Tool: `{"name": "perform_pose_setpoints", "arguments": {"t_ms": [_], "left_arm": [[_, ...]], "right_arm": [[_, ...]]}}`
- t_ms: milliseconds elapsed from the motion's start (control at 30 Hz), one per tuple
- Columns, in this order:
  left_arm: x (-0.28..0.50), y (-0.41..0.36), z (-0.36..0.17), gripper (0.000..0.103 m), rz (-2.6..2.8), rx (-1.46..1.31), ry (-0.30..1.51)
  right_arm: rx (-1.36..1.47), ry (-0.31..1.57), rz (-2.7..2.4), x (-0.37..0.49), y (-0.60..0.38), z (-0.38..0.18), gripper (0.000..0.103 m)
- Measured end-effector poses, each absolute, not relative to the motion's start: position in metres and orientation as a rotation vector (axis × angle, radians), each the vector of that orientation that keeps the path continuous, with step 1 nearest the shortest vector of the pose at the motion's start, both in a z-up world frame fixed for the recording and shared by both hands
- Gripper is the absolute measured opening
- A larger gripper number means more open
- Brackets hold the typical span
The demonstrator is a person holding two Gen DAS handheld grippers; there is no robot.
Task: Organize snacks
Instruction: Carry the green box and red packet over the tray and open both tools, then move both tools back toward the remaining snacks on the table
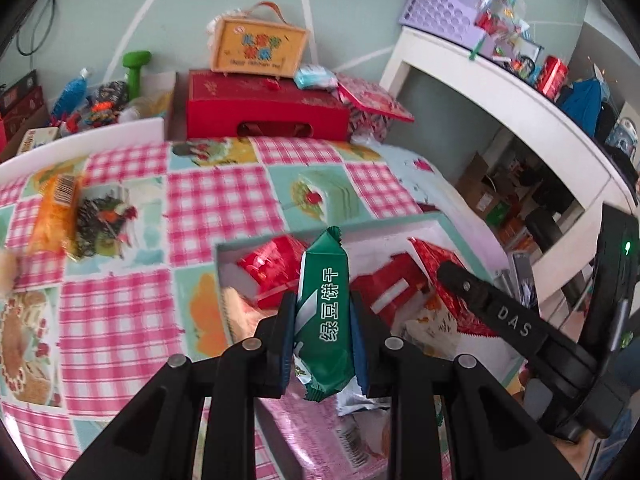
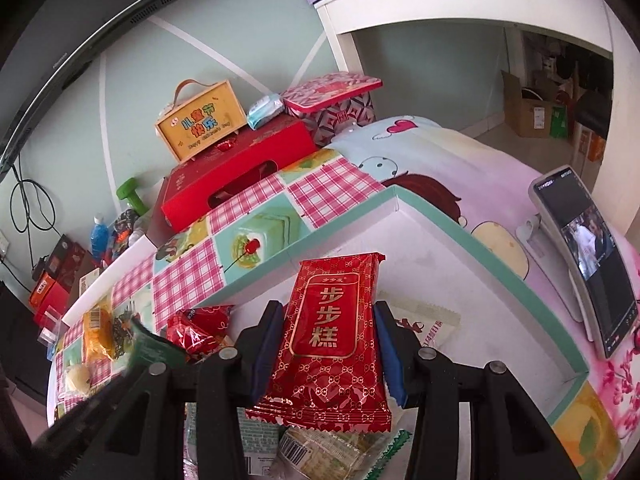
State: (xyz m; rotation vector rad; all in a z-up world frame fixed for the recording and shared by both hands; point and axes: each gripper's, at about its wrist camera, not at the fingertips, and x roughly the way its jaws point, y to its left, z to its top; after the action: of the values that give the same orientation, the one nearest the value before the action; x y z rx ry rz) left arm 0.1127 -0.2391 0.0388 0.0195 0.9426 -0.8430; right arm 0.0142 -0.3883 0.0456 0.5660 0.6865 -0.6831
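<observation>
Both tools loaded, both over the shallow white box with teal rim, which sits on the checked-cloth desk.

Left tool: clenched on a green biscuit packet, gripped across its width, packet standing on end above the near part of the box. Red packets and other wrappers lie loose in the box beneath it.

Right tool: clenched on a red cake packet, held flat, label up, above the box's bare white floor toward its far corner.

An orange snack packet lies on the cloth at far left, outside the box.

Step, as judged: sorting and placing, with two packets lifted and none set down yet. Destination of the green packet unclear.

Next move would call for lowering each packet onto a free patch and releasing only once it rests. Risk: the upright green packet may tip onto the red ones.
</observation>
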Motion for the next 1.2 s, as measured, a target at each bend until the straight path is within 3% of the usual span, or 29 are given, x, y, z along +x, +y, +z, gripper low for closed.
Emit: {"name": "perform_pose_setpoints", "arguments": {"t_ms": [433, 567, 667, 767, 833, 1033, 1200], "left_arm": [[0.099, -0.267, 0.020, 0.027, -0.909, 0.062, 1.007], [0.094, -0.271, 0.021, 0.028, -0.902, 0.087, 1.001], [0.093, -0.270, 0.026, 0.050, -0.896, 0.092, 0.983], [0.093, -0.266, 0.032, 0.062, -0.859, 0.117, 0.969], [0.095, -0.262, 0.034, 0.070, -0.837, 0.129, 0.965], [0.103, -0.251, 0.039, 0.081, -0.722, 0.168, 0.920], [0.123, -0.227, 0.045, 0.081, -0.609, 0.117, 0.894]], "right_arm": [[0.580, 0.725, -0.692, 0.014, -0.394, 0.037, 0.051], [0.565, 0.742, -0.706, 0.015, -0.394, 0.036, 0.064], [0.541, 0.762, -0.724, 0.017, -0.393, 0.035, 0.073], [0.543, 0.754, -0.726, 0.016, -0.393, 0.037, 0.086], [0.538, 0.749, -0.733, 0.016, -0.393, 0.039, 0.088], [0.522, 0.764, -0.744, 0.018, -0.393, 0.037, 0.102], [0.478, 0.785, -0.750, 0.024, -0.390, 0.036, 0.103]]}}
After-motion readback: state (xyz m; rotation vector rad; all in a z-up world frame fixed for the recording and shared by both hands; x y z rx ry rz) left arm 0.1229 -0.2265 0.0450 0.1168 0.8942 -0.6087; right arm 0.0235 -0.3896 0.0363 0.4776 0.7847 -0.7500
